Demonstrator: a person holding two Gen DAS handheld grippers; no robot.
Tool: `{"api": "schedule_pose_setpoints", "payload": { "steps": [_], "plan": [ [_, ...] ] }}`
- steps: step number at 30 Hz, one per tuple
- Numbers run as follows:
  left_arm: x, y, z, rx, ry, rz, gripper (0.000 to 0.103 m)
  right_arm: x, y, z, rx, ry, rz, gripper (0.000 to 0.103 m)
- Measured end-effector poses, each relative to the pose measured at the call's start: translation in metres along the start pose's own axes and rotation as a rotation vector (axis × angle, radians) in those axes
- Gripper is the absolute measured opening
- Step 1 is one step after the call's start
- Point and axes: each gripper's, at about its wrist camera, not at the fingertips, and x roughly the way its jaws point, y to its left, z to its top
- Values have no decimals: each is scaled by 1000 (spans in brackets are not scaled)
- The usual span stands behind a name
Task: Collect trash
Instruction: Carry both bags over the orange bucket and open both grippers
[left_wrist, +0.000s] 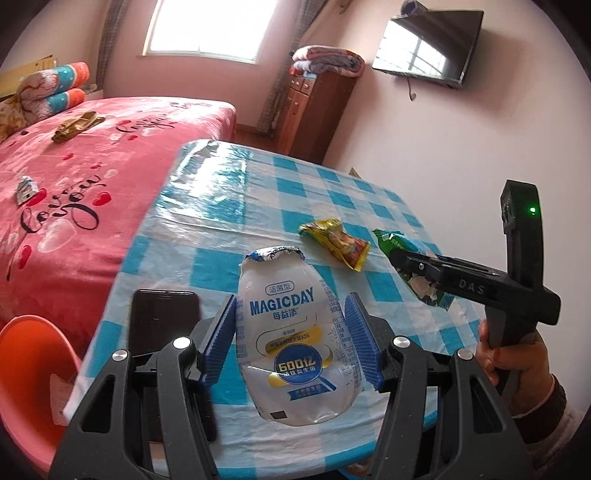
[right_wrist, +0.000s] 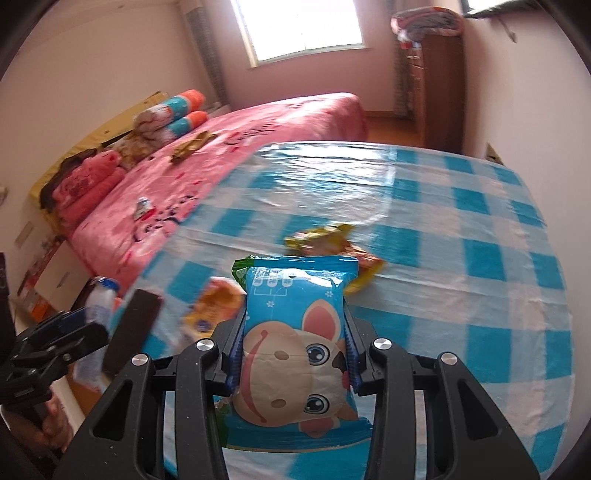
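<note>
My left gripper is shut on a white MAGICDAY yogurt bottle and holds it above the near edge of the blue checked table. My right gripper is shut on a blue snack packet with a cartoon pig; it also shows in the left wrist view, lifted over the table. A yellow crumpled wrapper lies on the table, also seen in the right wrist view. An orange-yellow wrapper lies on the table left of the packet.
A black phone lies at the table's left near edge. An orange plastic bin stands below the table at left. A pink bed runs along the left, with a small tube and an olive cloth on it.
</note>
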Motion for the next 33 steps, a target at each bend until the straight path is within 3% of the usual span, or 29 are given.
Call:
{"api": "schedule_pose_setpoints", "payload": {
  "steps": [8,15,25,33],
  "plan": [
    [-23,37,-2,-64,-41,69,60,16,66,14,-103,40,138,43],
    [-54,84,-16,-153,-80,190,60,38,140,21,-227,91,266,43],
    [-89,180,-55,-347,-86,407,60,72,266,8,-445,180,434,43],
    [-96,242,-93,-495,-68,498,60,109,333,-4,-510,269,494,43]
  ]
}}
